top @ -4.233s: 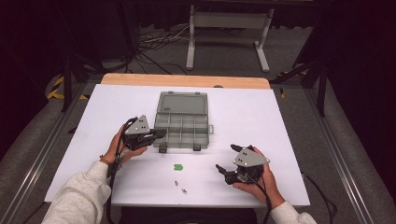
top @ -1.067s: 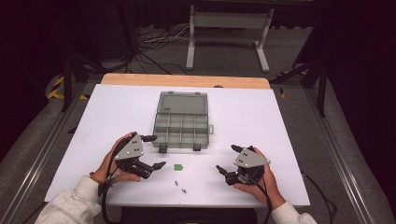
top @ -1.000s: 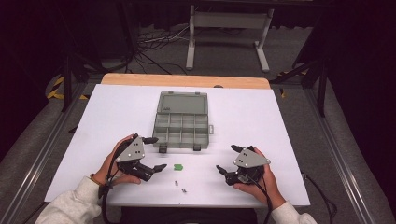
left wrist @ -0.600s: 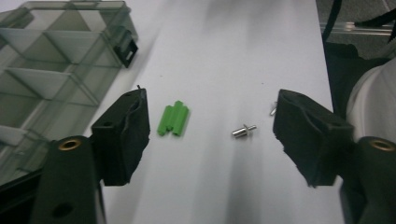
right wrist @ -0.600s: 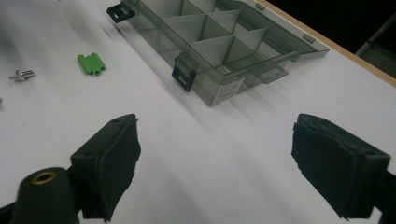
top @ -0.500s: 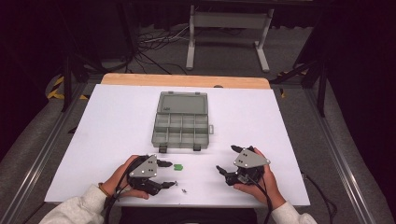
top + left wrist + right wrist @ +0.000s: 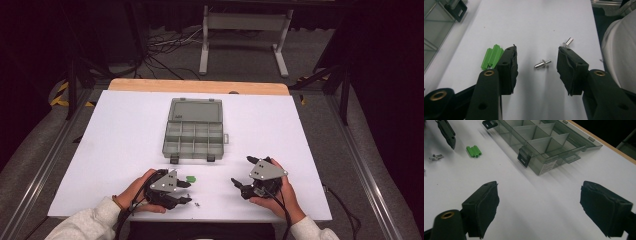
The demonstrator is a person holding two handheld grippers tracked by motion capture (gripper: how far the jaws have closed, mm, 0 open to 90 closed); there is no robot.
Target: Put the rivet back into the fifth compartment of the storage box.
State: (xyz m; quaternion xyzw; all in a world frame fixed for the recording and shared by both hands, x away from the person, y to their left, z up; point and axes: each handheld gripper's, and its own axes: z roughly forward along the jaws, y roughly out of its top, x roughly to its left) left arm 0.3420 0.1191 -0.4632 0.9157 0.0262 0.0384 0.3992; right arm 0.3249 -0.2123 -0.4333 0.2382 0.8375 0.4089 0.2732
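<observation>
The left gripper (image 7: 537, 66) is held low over the white table (image 7: 125, 130), its jaws just having been closing around a small metal rivet (image 7: 543, 64) lying untouched between them. A green plastic piece (image 7: 491, 56) is seen just outside one jaw. The right gripper (image 7: 539, 205) is kept wide open with nothing between its jaws, near the clear compartment box (image 7: 544, 142).

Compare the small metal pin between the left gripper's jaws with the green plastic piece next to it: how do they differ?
The pin is shiny silver, slim and round with a collar; the green piece is matte, blocky and ribbed. The pin lies between the jaws of the left gripper, untouched as they have been closing; the green piece lies outside them. Both rest on the white table.
</observation>
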